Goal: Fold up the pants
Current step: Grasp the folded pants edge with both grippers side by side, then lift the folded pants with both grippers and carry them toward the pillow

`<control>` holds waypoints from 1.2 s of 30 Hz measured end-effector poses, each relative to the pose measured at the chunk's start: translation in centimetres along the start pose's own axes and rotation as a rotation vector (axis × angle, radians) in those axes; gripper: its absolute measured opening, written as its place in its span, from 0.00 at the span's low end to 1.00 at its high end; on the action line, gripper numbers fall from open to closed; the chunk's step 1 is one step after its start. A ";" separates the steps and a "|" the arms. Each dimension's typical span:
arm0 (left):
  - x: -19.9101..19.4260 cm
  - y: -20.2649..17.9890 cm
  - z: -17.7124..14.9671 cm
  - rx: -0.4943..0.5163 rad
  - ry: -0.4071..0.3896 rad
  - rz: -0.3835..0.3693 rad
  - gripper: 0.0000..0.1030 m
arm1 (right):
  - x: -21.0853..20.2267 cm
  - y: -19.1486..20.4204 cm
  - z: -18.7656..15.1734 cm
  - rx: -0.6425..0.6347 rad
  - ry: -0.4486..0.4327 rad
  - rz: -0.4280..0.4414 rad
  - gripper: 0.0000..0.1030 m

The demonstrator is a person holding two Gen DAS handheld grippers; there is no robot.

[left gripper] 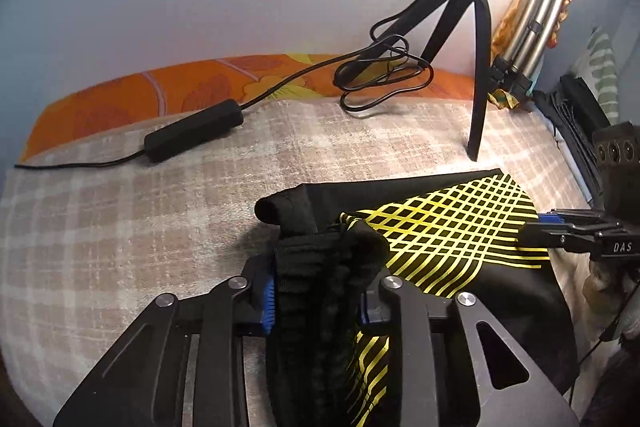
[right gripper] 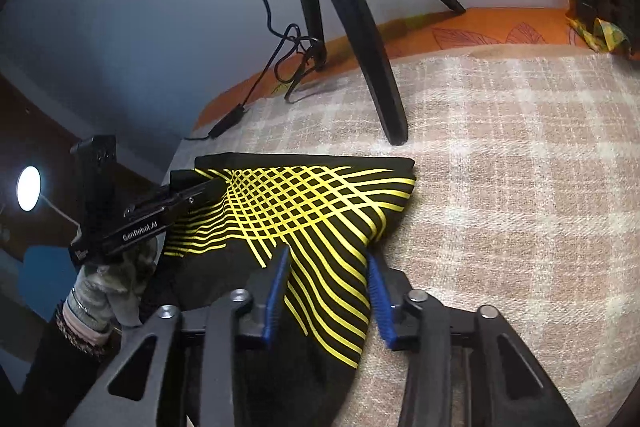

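While both hand-held grippers pinch the pants (right gripper: 304, 203) on the bed (right gripper: 500, 187), left (left gripper: 316, 291) on the waistband, right (right gripper: 326, 291) on the edge, a fold starts; next lift together.

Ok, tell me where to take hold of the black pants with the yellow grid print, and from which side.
Grip the black pants with the yellow grid print at the bunched, ribbed waistband, coming from the near edge, angled down. It stands up in a thick ridge, unlike the flat printed panel. The left gripper already straddles it; the right gripper takes the printed edge.
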State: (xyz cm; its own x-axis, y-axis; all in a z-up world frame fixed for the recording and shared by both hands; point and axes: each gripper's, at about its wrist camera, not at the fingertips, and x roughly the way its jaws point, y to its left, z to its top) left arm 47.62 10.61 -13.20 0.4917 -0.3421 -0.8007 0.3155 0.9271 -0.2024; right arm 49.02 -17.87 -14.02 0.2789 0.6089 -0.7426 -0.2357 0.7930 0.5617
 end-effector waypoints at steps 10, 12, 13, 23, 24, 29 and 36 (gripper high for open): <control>-0.4 -0.3 -0.3 0.010 -0.031 0.017 0.24 | -0.2 -0.2 -0.4 0.000 0.000 -0.011 0.20; -0.4 -0.2 -0.4 0.006 -0.034 0.015 0.24 | 0.0 -0.3 -0.2 0.026 -0.005 0.019 0.34; -0.4 -0.2 -0.4 0.006 -0.036 0.014 0.24 | 0.0 -0.3 -0.1 0.032 -0.005 0.021 0.34; -2.9 -0.5 -0.4 0.004 -0.094 0.017 0.24 | 0.7 1.1 0.0 0.010 -0.020 -0.005 0.07; -3.5 -0.5 -0.5 0.000 -0.108 0.014 0.24 | 0.5 1.6 -0.1 -0.005 -0.032 -0.012 0.07; -6.6 -0.5 -1.1 -0.027 -0.174 -0.003 0.24 | -2.0 4.7 -0.2 -0.097 -0.076 -0.039 0.06; -3.5 0.1 -1.2 -0.021 -0.080 0.006 0.26 | -1.5 5.5 -0.7 -0.117 -0.027 -0.086 0.08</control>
State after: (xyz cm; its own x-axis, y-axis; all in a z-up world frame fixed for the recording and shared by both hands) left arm 44.99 12.03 -11.10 0.5569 -0.3473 -0.7544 0.2961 0.9317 -0.2104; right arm 46.64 -14.42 -10.12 0.3276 0.5407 -0.7748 -0.3163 0.8355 0.4493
